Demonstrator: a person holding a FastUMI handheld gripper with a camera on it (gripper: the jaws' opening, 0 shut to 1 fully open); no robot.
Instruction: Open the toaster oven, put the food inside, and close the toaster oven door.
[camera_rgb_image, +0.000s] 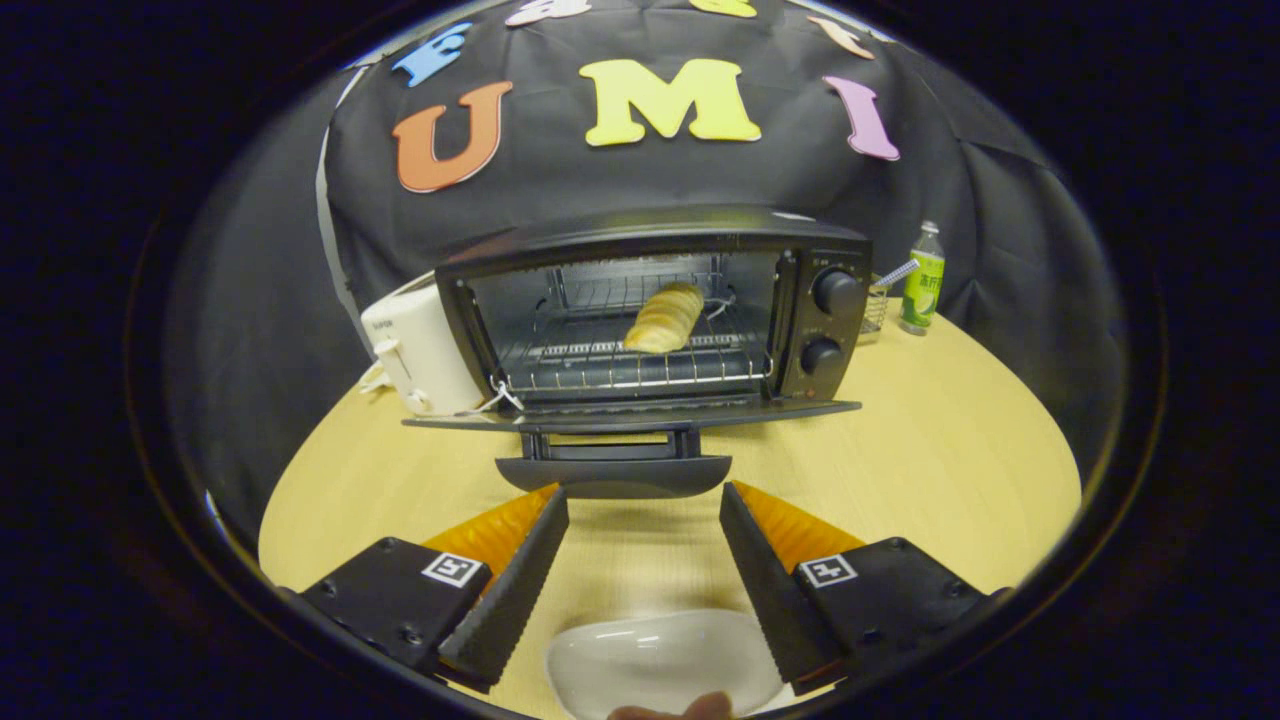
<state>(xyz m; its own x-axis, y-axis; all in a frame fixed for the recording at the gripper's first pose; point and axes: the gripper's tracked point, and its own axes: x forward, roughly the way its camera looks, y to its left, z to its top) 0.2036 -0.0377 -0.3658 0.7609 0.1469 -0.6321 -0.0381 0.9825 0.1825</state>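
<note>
The ridged, pale golden bread roll (663, 317) lies on the wire rack inside the black toaster oven (650, 320), its door (630, 415) folded down flat, while the jaws (644, 510) hang wide apart, holding nothing, just short of the door handle.

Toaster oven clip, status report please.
Gripper jaws open, holding nothing, just short of the door handle. Bread on the rack, toaster oven door down. Nothing in the way.

Matt black metal being shown by toaster oven (650, 240), shiny wire by rack (640, 375), pale wood grain by table (930, 450), glossy glaze by white dish (660, 660).
</note>
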